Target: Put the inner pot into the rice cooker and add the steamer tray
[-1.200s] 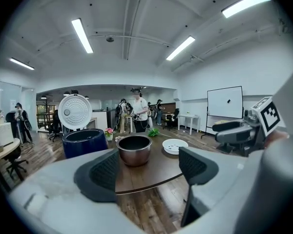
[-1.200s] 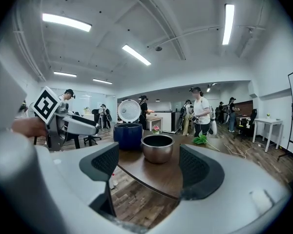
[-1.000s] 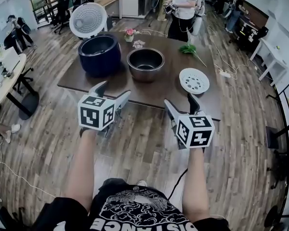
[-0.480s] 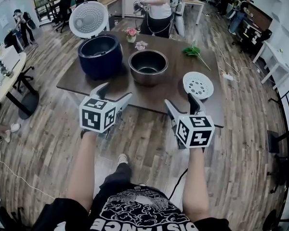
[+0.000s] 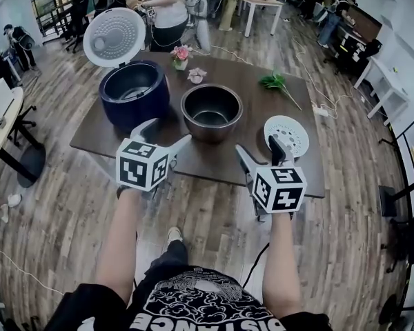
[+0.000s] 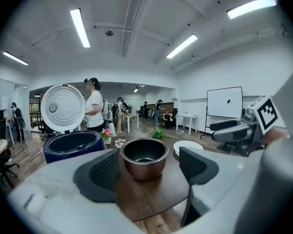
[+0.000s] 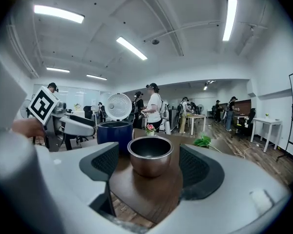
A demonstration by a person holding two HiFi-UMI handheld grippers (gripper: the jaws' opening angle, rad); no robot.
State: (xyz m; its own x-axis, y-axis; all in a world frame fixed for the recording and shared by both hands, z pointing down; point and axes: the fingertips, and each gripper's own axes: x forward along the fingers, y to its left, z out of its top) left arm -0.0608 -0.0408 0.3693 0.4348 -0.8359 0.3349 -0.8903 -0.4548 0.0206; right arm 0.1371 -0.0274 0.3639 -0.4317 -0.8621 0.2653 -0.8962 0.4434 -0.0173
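Broadly, the dark wooden table (image 5: 255, 109) is carrying everything the task needs, spread in a row, which seems to be giving each piece its own clear approach. At its left the navy rice cooker (image 5: 133, 95) is standing with its round white lid (image 5: 114, 36) tipped up and back, so the empty well is lying open from above, ready to take a pot.

Just to its right, apart from it, the inner pot (image 5: 212, 110) is sitting upright on the tabletop, not yet in the cooker. It is showing as a round metal bowl with a brownish brushed outside, a dark interior and a thin rolled rim. Further right the steamer tray (image 5: 286, 131) is lying flat, a shallow white disc pierced with holes, probably waiting its turn after the pot.

The left gripper (image 5: 164, 134) and the right gripper (image 5: 259, 148) are hovering short of the table's near edge, well apart from the pot. Both are pointing at it, and in each gripper view it is appearing framed between the dark ribbed pads (image 6: 100, 174), far beyond them. Each pair of jaws is standing wide apart with nothing held, which looks like readiness to take the pot by opposite sides.

A small vase of pink flowers (image 5: 180, 54) and a green sprig (image 5: 274, 81) are resting at the far side, out of the way.
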